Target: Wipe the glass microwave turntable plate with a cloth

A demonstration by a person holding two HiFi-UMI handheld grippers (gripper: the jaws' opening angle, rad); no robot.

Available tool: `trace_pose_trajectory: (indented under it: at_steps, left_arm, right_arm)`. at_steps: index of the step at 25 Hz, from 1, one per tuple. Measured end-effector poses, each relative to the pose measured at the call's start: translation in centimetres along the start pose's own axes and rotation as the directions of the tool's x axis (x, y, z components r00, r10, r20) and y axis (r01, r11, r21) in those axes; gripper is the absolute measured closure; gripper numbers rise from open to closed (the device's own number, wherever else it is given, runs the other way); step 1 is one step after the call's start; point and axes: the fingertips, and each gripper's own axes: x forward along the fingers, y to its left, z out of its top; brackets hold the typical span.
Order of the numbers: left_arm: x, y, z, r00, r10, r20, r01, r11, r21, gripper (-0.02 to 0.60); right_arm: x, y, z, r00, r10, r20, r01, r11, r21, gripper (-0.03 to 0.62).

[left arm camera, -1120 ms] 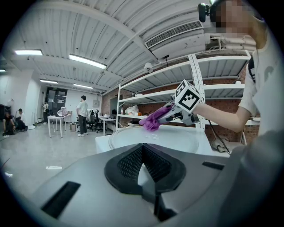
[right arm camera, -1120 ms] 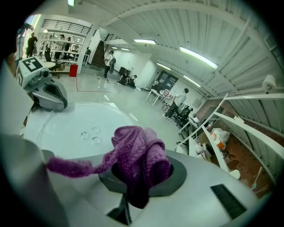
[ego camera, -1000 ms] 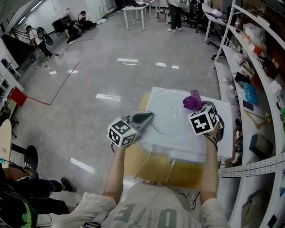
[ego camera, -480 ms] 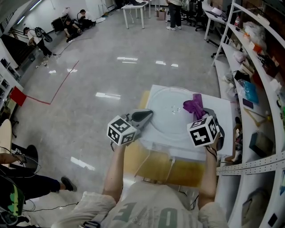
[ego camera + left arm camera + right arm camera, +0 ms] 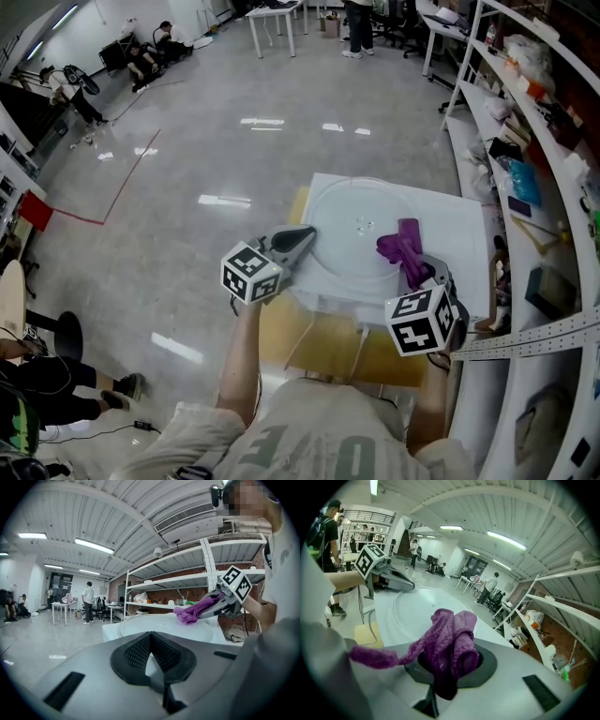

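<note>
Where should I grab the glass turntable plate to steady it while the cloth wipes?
Pinch the glass turntable plate at its near-left rim, coming in low from the left. It lies flat, so only the thin edge offers a bite, and the purple cloth lies on its right side. The left gripper sits there.

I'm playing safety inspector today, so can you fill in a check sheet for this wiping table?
Surface: white tabletop over a yellowish sheet, bare around the plate.
Job's things: round clear glass turntable plate lies flat; crumpled purple cloth rests on its right part.
Clutter: nothing seen on the tabletop.
Tools: left tool closed at the plate's left rim, seemingly pinching it; right tool shut on the cloth.
Cables: thin pale cables hang off the front edge.
Surroundings: crowded metal shelving on the right, shiny grey floor, people far off.
</note>
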Motion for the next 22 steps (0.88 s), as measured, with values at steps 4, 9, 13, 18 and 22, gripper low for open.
trace_pose_trajectory:
  at_steps: [4, 9, 13, 18, 22]
  left_arm:
    - [0.0, 0.2, 0.0, 1.000, 0.007, 0.005, -0.007, 1.000, -0.002, 0.580]
    - [0.1, 0.4, -0.1, 1.000, 0.010, 0.008, -0.010, 1.000, -0.003, 0.580]
    - [0.5, 0.3, 0.0, 1.000, 0.017, -0.011, -0.017, 1.000, 0.019, 0.580]
    - [0.1, 0.4, 1.0, 0.996, 0.090, -0.008, -0.089, 0.990, 0.111, 0.580]
    - [-2.4, 0.5, 5.2, 0.976, 0.184, 0.112, -0.201, 0.967, 0.159, 0.580]
  right_arm:
    - [-0.4, 0.5, -0.2, 1.000, 0.001, 0.005, -0.001, 1.000, 0.005, 0.546]
    - [-0.2, 0.6, -0.4, 1.000, 0.001, 0.005, -0.001, 1.000, 0.015, 0.546]
    - [-0.1, 0.3, -0.5, 1.000, -0.006, 0.000, 0.006, 1.000, 0.013, 0.546]
    - [0.2, 0.4, -0.6, 0.999, -0.017, -0.033, 0.017, 1.000, -0.012, 0.546]
    - [0.4, 0.2, -0.7, 0.999, -0.023, -0.024, 0.022, 1.000, -0.018, 0.546]
